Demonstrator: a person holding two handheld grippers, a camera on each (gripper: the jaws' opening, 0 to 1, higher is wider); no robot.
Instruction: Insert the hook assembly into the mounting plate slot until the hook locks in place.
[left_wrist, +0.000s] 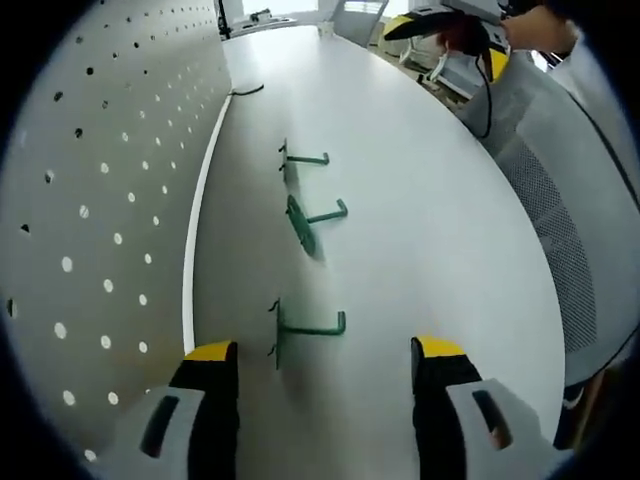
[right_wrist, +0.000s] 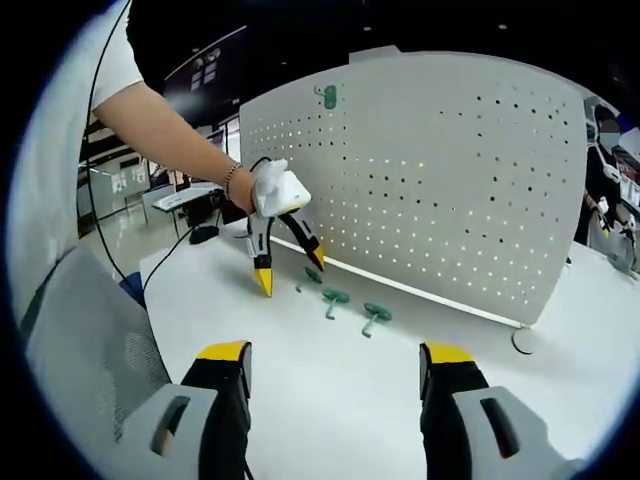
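Your left tongs (left_wrist: 325, 365) are spread wide, empty, with the nearest green hook (left_wrist: 305, 328) lying just ahead between them. Two more hooks (left_wrist: 310, 222) lie beyond on the table (left_wrist: 430, 220), beside the pegboard (left_wrist: 110, 200). Your right tongs (right_wrist: 335, 370) gape empty, well back.

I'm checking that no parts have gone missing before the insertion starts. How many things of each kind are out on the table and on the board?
Green hooks lying on the table: 3
Green hooks already on the pegboard: 1
White pegboards: 1
Total: 5
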